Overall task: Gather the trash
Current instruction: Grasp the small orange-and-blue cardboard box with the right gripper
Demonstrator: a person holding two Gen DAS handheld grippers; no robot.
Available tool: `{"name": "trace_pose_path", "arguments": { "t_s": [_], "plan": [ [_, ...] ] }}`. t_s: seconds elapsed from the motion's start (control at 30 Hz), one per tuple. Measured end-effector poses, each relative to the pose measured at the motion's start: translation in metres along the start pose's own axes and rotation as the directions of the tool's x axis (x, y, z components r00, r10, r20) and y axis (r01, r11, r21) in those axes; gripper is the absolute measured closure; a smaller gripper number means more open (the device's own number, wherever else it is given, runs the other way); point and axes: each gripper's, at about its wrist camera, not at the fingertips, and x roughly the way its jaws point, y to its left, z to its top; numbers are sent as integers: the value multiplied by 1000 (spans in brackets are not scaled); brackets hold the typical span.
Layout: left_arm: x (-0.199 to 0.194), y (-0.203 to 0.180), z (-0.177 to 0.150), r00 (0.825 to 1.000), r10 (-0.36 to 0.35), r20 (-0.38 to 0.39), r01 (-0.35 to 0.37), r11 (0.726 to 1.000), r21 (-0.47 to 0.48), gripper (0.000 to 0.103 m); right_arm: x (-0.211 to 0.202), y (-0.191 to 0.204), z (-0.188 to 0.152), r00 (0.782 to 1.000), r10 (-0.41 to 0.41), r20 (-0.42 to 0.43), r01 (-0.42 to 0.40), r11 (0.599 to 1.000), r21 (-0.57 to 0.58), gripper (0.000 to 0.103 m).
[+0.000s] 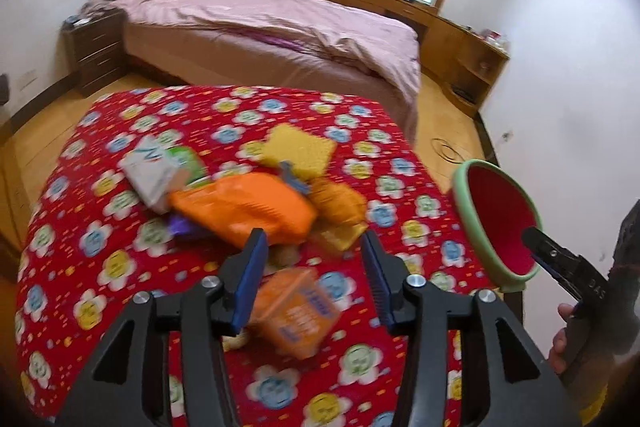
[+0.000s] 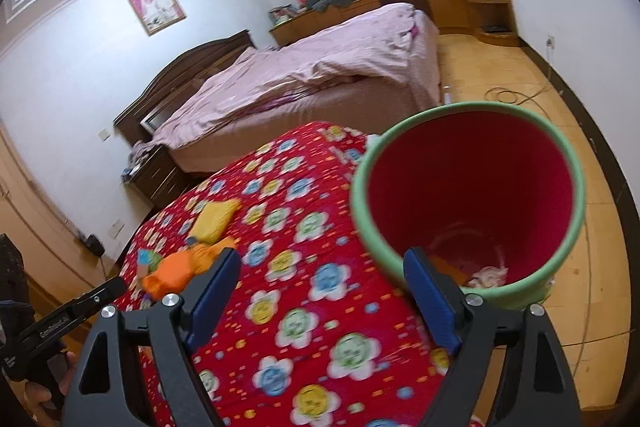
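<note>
While both grippers hang over the worktop with the red flower-print cloth (image 1: pixel 120 267), neither has hold of anything. Left gripper (image 1: pixel 316 259) has its blue-padded fingers (image 1: pixel 252 279) about half open, nothing between them; a blurry orange carton (image 1: pixel 296 311) lies on the cloth just below. The trash pile sits mid-worktop: orange plastic packet (image 1: pixel 244 207), white and green carton (image 1: pixel 154 171), yellow sponge-like pad (image 1: pixel 298 147). Right gripper (image 2: pixel 322 291) is spread wide, empty, one finger in front of the green-rimmed red bin (image 2: pixel 472 195) by the worktop's right edge, with some scraps already inside.
</note>
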Motion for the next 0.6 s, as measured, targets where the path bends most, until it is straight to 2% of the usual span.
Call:
{"name": "trace_pose_path", "arguments": {
  "t_s": [0.37,0.6],
  "plan": [
    [-13,64,-28,989,141,-33,-144,986,-90,52,12,56,-25,997,58,-53,-62,996,-70,12],
    [-17,96,-47,981,184,-66,-192,971,-142,52,23,92,-40,991,82,-101,-96,986,-136,11]
  ]
}}
